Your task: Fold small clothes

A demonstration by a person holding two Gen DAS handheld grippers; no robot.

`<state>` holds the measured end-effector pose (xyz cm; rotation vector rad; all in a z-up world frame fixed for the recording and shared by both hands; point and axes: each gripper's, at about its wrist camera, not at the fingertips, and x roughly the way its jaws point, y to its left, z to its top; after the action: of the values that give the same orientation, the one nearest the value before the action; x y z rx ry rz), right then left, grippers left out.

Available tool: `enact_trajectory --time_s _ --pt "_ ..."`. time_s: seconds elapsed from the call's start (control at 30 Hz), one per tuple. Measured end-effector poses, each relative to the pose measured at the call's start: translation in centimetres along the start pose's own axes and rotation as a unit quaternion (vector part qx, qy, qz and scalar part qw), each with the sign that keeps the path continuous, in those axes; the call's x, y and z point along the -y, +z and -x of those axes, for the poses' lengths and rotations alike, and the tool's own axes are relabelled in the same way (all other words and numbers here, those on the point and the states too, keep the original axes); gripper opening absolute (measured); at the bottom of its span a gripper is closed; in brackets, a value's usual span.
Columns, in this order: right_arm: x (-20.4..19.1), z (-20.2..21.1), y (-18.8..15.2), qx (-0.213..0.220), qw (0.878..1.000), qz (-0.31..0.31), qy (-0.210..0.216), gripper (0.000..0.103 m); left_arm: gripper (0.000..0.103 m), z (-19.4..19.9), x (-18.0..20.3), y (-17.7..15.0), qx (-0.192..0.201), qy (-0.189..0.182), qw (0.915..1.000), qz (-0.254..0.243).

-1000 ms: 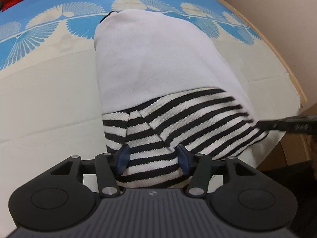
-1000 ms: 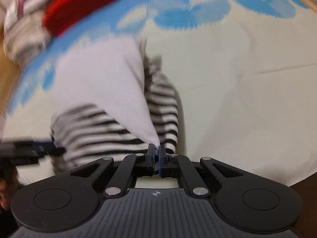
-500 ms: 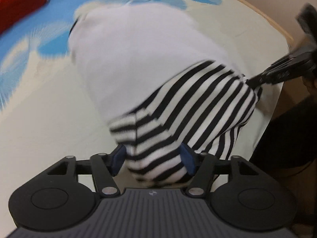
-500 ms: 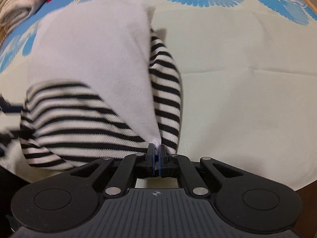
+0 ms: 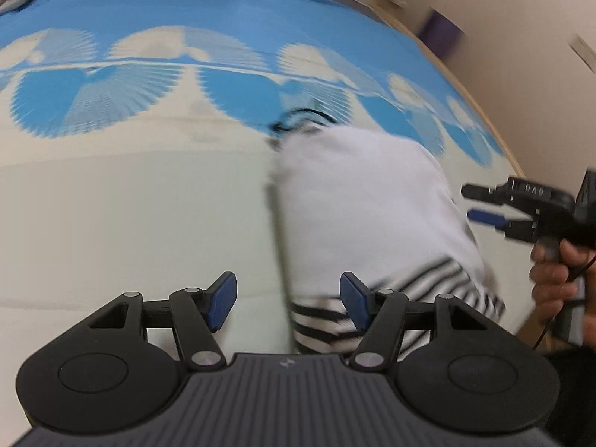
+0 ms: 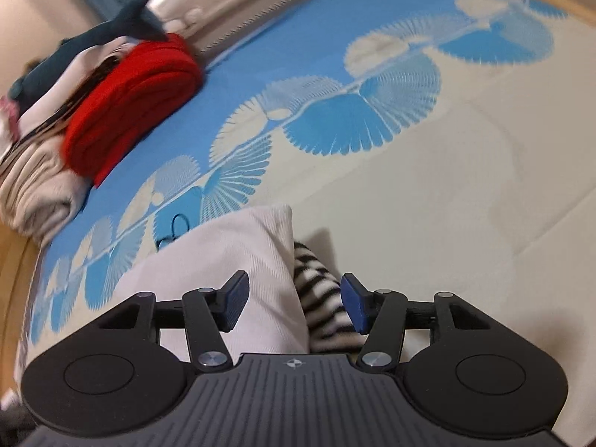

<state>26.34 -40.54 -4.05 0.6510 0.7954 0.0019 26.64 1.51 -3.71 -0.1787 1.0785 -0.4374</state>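
The white shirt [image 5: 365, 201] with striped sleeves [image 5: 421, 298] lies folded on the blue-and-cream cloth [image 5: 130, 201]: its striped end sits between and under the right gripper [image 6: 294, 300], whose jaws have just been opening and press on nothing, and beside the right pad of the left gripper [image 5: 288, 300], which stands open over bare cloth. A red folded garment [image 6: 134, 104] and a pile of clothes [image 6: 37, 186] lie well beyond the jaws. The wooden edge [image 5: 480, 111] curves just past the shirt, and open cloth spreads ahead of both grippers.
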Motion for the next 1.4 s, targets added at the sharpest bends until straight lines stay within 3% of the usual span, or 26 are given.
enact_trajectory --time_s 0.13,0.17,0.2,0.23,0.3,0.33,0.37,0.43,0.47,0.63,0.7,0.8,0.87,0.93,0.97,1.03,1.1,1.23,1.33,1.4 --pt "-0.3 -3.3 0.2 -0.031 0.998 -0.044 0.021 0.058 0.068 -0.2 -0.7 0.8 0.0 0.009 0.9998 0.016" --pt "-0.8 -3.3 0.1 -0.031 0.998 -0.044 0.027 0.052 0.068 -0.2 -0.6 0.9 0.001 0.011 0.9998 0.014" --pt "-1.3 -3.2 0.2 -0.024 0.998 -0.037 0.036 0.02 0.068 -0.3 -0.5 1.2 0.002 0.012 0.9998 0.013" --pt "-2.0 -2.7 0.3 -0.003 0.999 -0.02 0.045 0.001 0.068 -0.5 -0.5 1.3 0.003 0.011 0.9999 0.013" --pt "-2.8 -0.6 0.7 0.069 0.996 -0.014 0.059 0.002 0.068 -0.5 -0.5 1.5 0.005 0.009 0.9999 0.014" --pt "-2.7 -0.4 0.9 0.087 0.995 -0.012 0.047 0.002 0.068 -0.7 -0.4 1.6 0.005 0.007 0.9999 0.013" --pt "-2.4 -0.7 1.0 0.085 0.996 -0.008 0.002 0.002 0.068 -0.8 -0.3 1.8 0.005 0.006 0.9999 0.012" --pt "-0.9 -3.1 0.6 0.027 0.994 -0.019 -0.104 0.002 0.068 -1.2 0.0 1.8 0.004 0.006 1.0 0.006" --pt "-0.4 -3.9 0.4 0.006 0.992 -0.024 -0.126 0.002 0.068 -1.4 0.2 1.8 0.003 0.007 1.0 0.003" --pt "-1.5 -2.2 0.2 0.038 0.99 0.029 -0.136 0.01 0.068 -1.6 1.0 1.5 0.004 0.005 0.9999 -0.009" --pt "-1.6 -0.4 0.0 0.058 0.991 0.036 -0.111 0.033 0.068 -1.4 1.1 1.4 0.009 -0.001 0.9999 -0.006" --pt "-1.6 2.4 -0.4 0.067 0.995 0.062 -0.051 0.036 0.068 -1.3 1.5 1.5 0.017 -0.014 0.9998 -0.002" --pt "-2.0 3.1 -1.0 0.04 0.994 0.101 0.004 0.036 0.068 -1.4 2.0 1.7 0.021 -0.022 0.9995 0.001" --pt "-2.5 2.8 -2.5 -0.019 0.987 0.152 0.05 0.039 0.068 -1.8 2.5 1.8 0.024 -0.027 0.9993 0.01" --pt "-2.6 2.0 -3.5 -0.062 0.982 0.175 0.046 0.045 0.068 -2.1 2.8 1.8 0.023 -0.03 0.9992 0.015" --pt "-2.1 -0.1 -5.7 -0.142 0.964 0.226 -0.02 0.046 0.068 -2.7 3.3 2.0 0.021 -0.032 0.9989 0.025" --pt "-1.6 -0.7 -6.7 -0.167 0.953 0.249 -0.045 0.053 0.068 -3.3 3.6 2.2 0.018 -0.032 0.9988 0.031" --pt "-0.1 0.8 -4.8 -0.158 0.969 0.188 -0.03 0.053 0.069 -4.5 3.4 2.4 0.01 -0.03 0.9979 0.056" --pt "-0.2 2.4 -3.9 -0.09 0.977 0.191 -0.032 0.055 0.074 -5.2 2.6 2.9 0.006 -0.037 0.9958 0.083" --pt "0.3 2.4 -3.0 -0.062 0.985 0.16 -0.024 0.068 0.08 -6.0 1.9 3.4 0.001 -0.046 0.9929 0.11"
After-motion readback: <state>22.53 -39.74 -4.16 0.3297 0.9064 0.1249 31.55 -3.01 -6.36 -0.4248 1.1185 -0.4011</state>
